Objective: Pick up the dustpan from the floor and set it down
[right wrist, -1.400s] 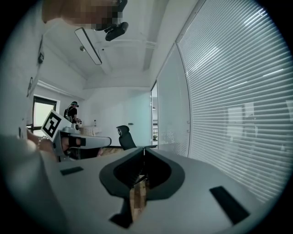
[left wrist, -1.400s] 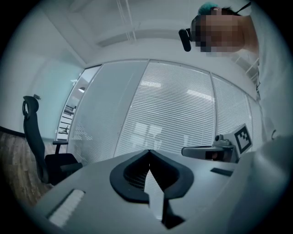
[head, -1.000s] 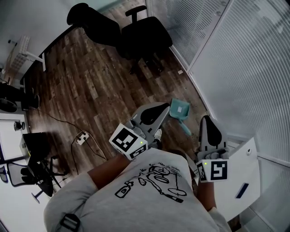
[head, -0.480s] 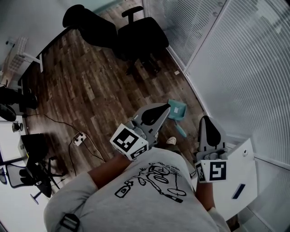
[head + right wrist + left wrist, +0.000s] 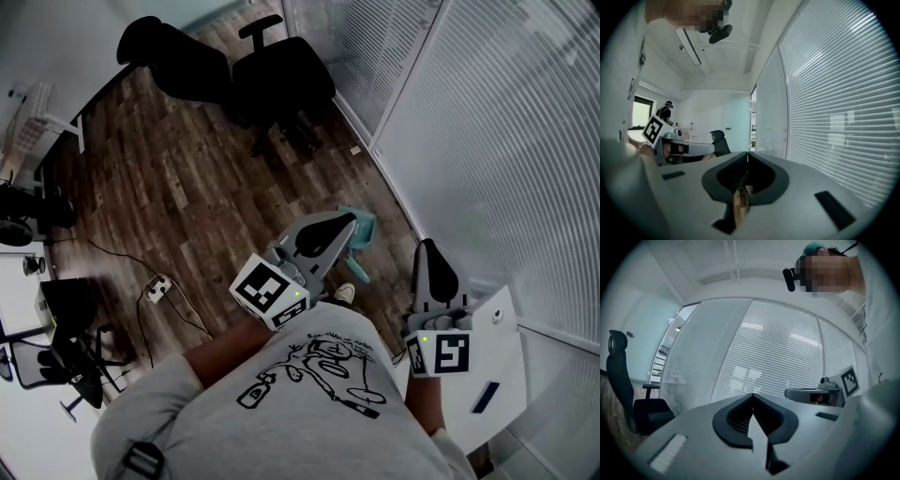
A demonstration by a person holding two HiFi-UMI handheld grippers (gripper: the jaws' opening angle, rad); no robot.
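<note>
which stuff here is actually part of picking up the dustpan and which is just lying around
Part of the job:
- dustpan, on the floor, partly behind the left gripper
- left gripper, shut, empty
- right gripper, shut, empty

Just lying about:
- office chairs
- power strip and its cable

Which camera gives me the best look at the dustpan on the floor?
The head view: the teal dustpan lies on the wood floor near the blinds, partly hidden behind the left tongs. Both gripper views face the blinds and show none of it.
</note>
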